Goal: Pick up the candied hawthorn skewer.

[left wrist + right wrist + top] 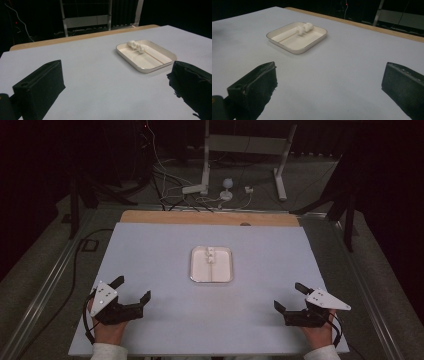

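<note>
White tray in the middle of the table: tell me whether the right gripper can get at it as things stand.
Probably yes. The right gripper stands open, holding nothing, and bare table lies between it and the white tray.

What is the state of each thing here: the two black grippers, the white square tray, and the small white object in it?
Left black two-jaw gripper: open, empty, low over the table's near left.
Right black two-jaw gripper: open, empty, low over the near right.
White square tray with a thin dark rim: flat at the table's middle, untouched.
Small white lumpy object with a thin stick: lying inside the tray, its lumps at the far edge.
</note>
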Tool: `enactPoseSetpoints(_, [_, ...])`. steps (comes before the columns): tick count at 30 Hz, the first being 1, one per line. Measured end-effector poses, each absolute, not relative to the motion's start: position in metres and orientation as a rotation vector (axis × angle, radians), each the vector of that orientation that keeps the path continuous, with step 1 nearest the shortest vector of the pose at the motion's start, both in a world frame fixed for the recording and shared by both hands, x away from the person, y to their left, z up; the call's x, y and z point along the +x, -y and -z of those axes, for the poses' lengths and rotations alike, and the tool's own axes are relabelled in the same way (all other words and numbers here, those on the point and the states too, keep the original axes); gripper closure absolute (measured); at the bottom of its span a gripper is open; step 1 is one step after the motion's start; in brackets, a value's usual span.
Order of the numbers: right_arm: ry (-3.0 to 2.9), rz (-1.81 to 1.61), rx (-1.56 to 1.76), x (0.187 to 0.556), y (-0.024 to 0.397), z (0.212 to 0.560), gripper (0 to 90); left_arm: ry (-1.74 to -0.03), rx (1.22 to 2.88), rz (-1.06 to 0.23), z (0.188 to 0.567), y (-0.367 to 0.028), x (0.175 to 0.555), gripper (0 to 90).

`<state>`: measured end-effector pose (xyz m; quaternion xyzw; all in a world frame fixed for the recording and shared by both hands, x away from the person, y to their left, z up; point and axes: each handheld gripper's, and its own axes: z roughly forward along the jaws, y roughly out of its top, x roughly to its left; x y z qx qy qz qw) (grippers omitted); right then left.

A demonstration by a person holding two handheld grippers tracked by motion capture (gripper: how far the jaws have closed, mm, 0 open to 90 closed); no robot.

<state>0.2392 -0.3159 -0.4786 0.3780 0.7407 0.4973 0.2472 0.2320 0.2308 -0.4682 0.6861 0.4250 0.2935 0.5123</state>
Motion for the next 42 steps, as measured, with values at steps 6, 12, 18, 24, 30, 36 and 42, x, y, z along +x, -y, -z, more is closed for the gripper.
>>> enactPoseSetpoints(6, [-2.022,-1.357,1.038,0.239,0.315,0.479,0.0,-1.048,1.651,-0.709,0.467,-0.232,0.234,0.5])
enactPoseSetpoints(12, [-2.009,-1.363,1.058,0.237,0.313,0.479,0.0,-1.058,1.657,-0.682,0.462,-0.229,0.236,0.5])
enactPoseSetpoints(18, [-2.008,-1.353,1.060,0.237,0.313,0.481,0.0,-1.037,1.691,-0.649,0.454,-0.225,0.242,1.1])
enactPoseSetpoints(24, [-2.005,-1.346,1.064,0.237,0.313,0.481,0.0,-1.036,1.689,-0.618,0.447,-0.222,0.249,1.1])
enactPoseSetpoints(30, [-2.010,-1.343,1.067,0.238,0.312,0.482,0.0,-1.040,1.723,-0.588,0.443,-0.214,0.260,1.1])
enactPoseSetpoints(36, [-2.016,-1.338,1.068,0.239,0.312,0.483,0.0,-1.046,1.749,-0.566,0.441,-0.206,0.270,1.1])
enactPoseSetpoints(42, [-2.022,-1.332,1.067,0.239,0.311,0.483,0.0,-1.076,1.765,-0.519,0.445,-0.200,0.286,1.1])
